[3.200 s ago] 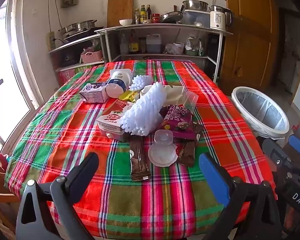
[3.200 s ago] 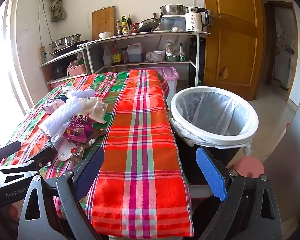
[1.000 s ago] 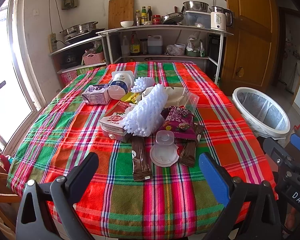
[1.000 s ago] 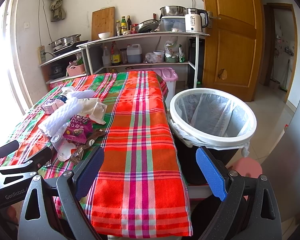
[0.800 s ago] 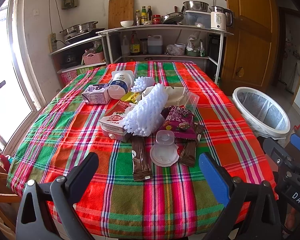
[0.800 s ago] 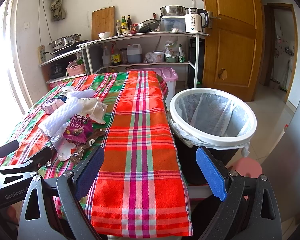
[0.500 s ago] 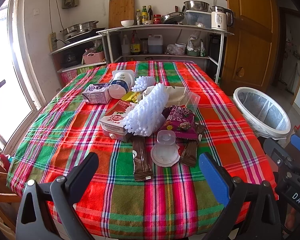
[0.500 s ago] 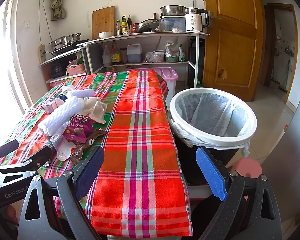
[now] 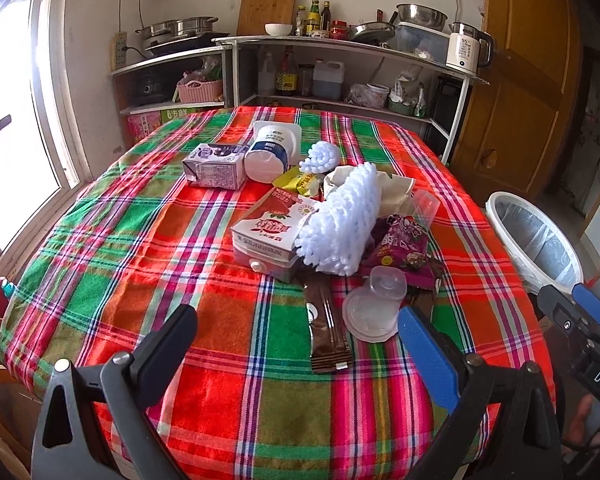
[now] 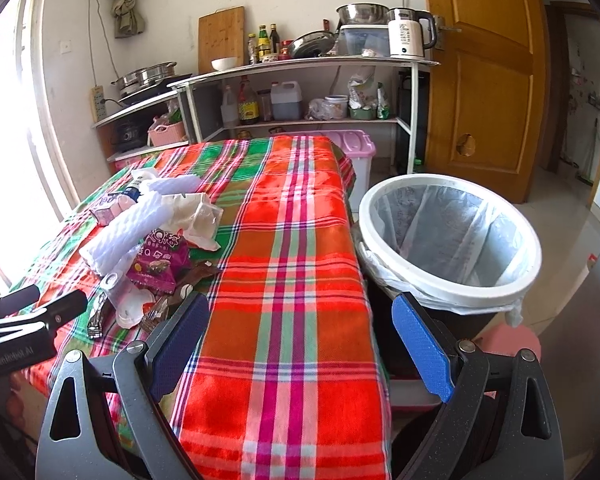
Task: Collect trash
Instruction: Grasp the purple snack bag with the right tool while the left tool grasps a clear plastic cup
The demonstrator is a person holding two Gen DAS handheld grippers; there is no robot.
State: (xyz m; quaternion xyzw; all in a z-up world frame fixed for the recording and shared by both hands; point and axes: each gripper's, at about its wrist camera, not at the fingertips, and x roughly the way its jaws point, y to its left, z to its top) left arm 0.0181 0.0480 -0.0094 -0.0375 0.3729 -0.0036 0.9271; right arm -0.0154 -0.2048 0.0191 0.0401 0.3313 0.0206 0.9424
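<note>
A heap of trash lies mid-table on the plaid cloth [image 9: 120, 248]: white foam netting [image 9: 342, 224], a red-and-white carton [image 9: 270, 232], a purple snack bag [image 9: 402, 240], a clear plastic cup [image 9: 374, 306] on its side, a brown wrapper [image 9: 327, 328], a purple milk box [image 9: 216, 168] and a white tub [image 9: 270, 152]. My left gripper [image 9: 296, 344] hovers open over the near table edge, short of the heap. My right gripper [image 10: 300, 332] is open over the table's right corner, beside the white bin [image 10: 452, 236] lined with a clear bag.
Metal shelves [image 9: 340, 46] with pots, bottles and a kettle [image 10: 408, 32] stand behind the table. A wooden door [image 10: 488, 72] is at the right, a bright window at the left. A pink-lidded box [image 10: 358, 146] sits behind the table.
The left view has crept slightly closer to the heap. Both grippers stay open and nothing on the table has moved.
</note>
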